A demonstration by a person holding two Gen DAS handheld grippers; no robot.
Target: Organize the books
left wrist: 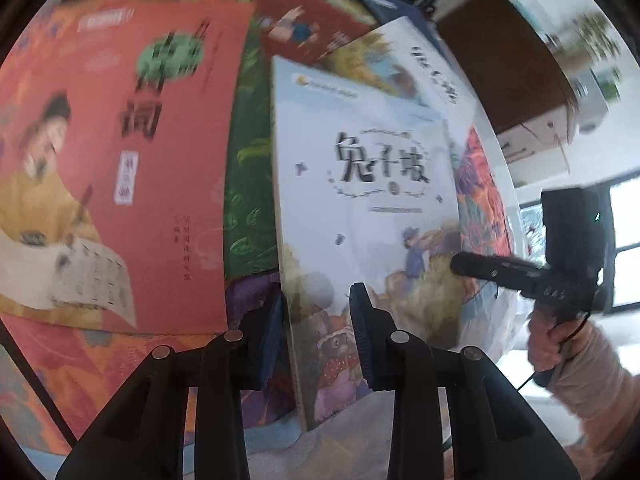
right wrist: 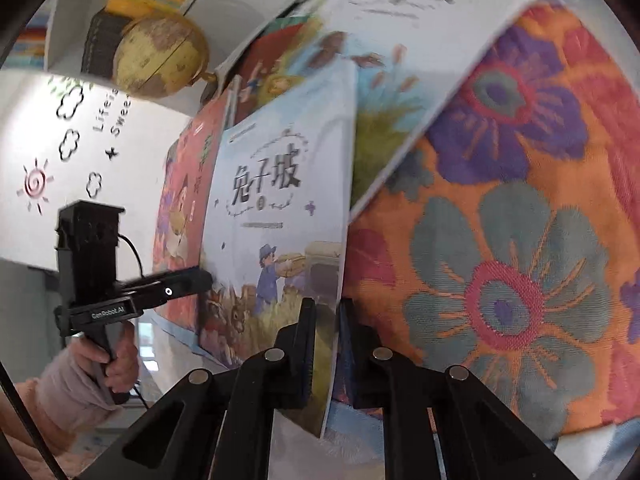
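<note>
Pale-blue book [left wrist: 360,200], tilted up off the floral cloth [right wrist: 520,240], held at two edges. Left gripper [left wrist: 316,332]: clamped on its lower edge. Right gripper [right wrist: 326,344]: clamped on the opposite edge. Red book [left wrist: 132,152]: flat on the cloth, just beside. More books [right wrist: 380,60] overlap behind. Globe [right wrist: 160,56]: on a shelf, well apart.
</note>
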